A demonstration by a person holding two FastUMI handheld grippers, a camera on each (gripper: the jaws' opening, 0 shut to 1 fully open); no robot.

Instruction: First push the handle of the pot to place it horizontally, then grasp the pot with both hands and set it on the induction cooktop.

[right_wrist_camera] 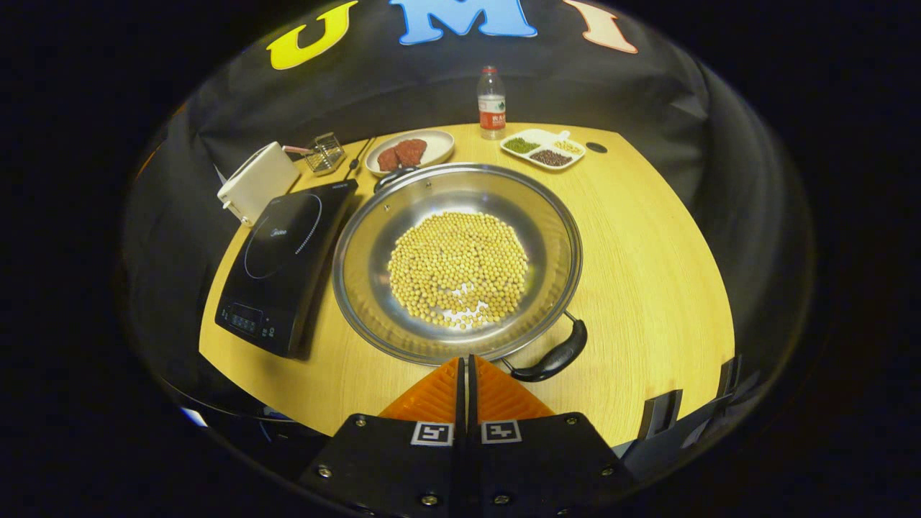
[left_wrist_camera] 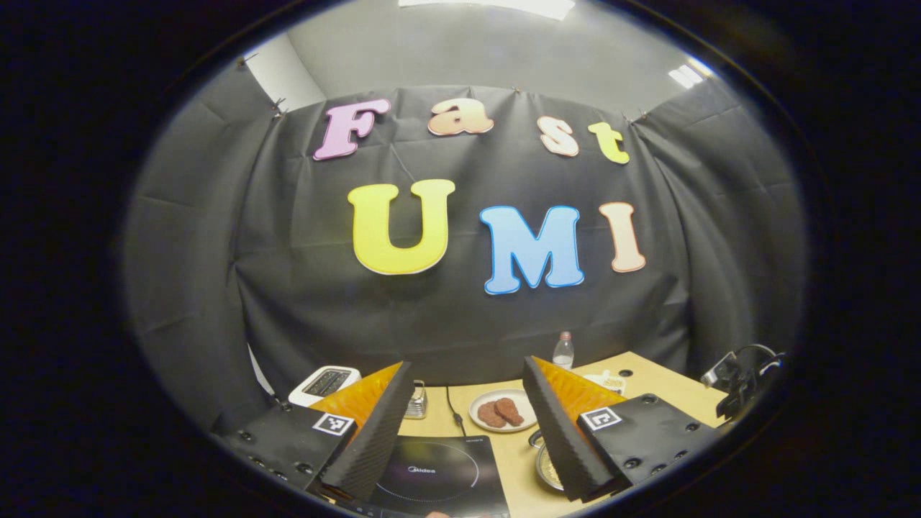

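Pot (right_wrist_camera: 457, 262) full of yellow beans sits mid-table, just right of the induction cooktop (right_wrist_camera: 283, 260), its near handle (right_wrist_camera: 552, 357) angled toward the right. Right gripper (right_wrist_camera: 467, 368) hovers at the pot's near rim, fingers pressed together. Left gripper (left_wrist_camera: 468, 432) is spread wide above the cooktop.

Steel pot (right_wrist_camera: 403, 223) holding soybeans, near handle (right_wrist_camera: 552, 356) angled; just right of black induction cooktop (right_wrist_camera: 280, 262).

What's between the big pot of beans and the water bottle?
In the right gripper view, just bare wooden table lies between the pot and the bottle, with the meat plate and sectioned dish either side.
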